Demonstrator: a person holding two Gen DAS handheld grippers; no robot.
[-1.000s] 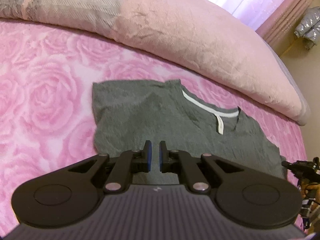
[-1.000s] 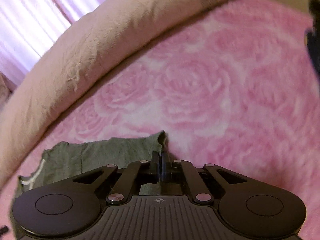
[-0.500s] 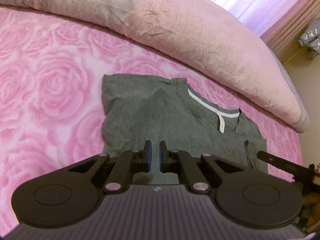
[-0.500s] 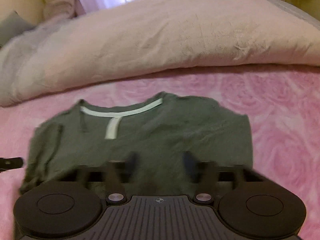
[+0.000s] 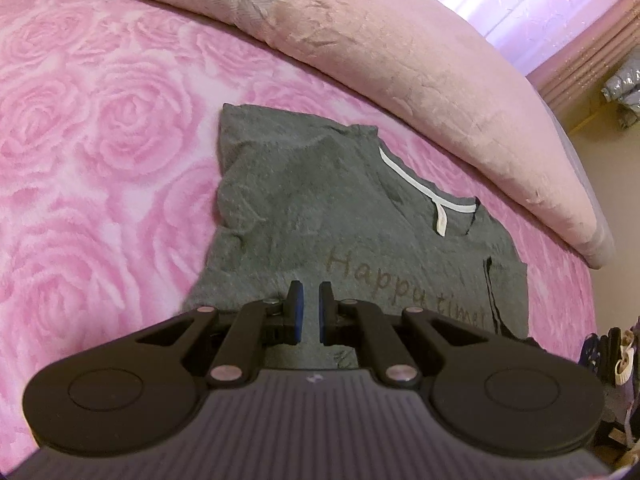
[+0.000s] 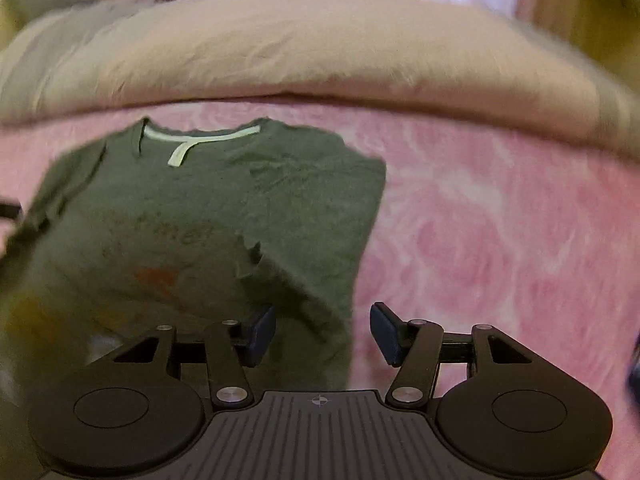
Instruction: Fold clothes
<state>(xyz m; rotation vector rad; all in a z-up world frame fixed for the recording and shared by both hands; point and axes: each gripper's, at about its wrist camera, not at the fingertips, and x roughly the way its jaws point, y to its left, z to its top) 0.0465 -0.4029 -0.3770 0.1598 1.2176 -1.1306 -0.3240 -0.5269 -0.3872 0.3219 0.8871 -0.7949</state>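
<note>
A grey T-shirt (image 5: 340,216) with a white neck band and the print "Happy time" lies on the pink rose bedspread (image 5: 100,160), both sleeves folded in over the body. My left gripper (image 5: 311,314) hovers over its lower middle, jaws nearly closed with a narrow gap, holding nothing. In the right wrist view the shirt (image 6: 208,216) lies ahead and left, its right side folded in. My right gripper (image 6: 322,332) is open wide and empty above the shirt's right edge.
A long pale pink duvet roll (image 5: 400,52) lies across the bed behind the shirt, also seen in the right wrist view (image 6: 320,48). Curtains (image 5: 540,12) and floor are at the far right. Dark items (image 5: 612,352) sit off the bed's right edge.
My right gripper let go of the shirt's right side after folding it in, opened wide and swung back to face the shirt. My left gripper drew back slightly.
</note>
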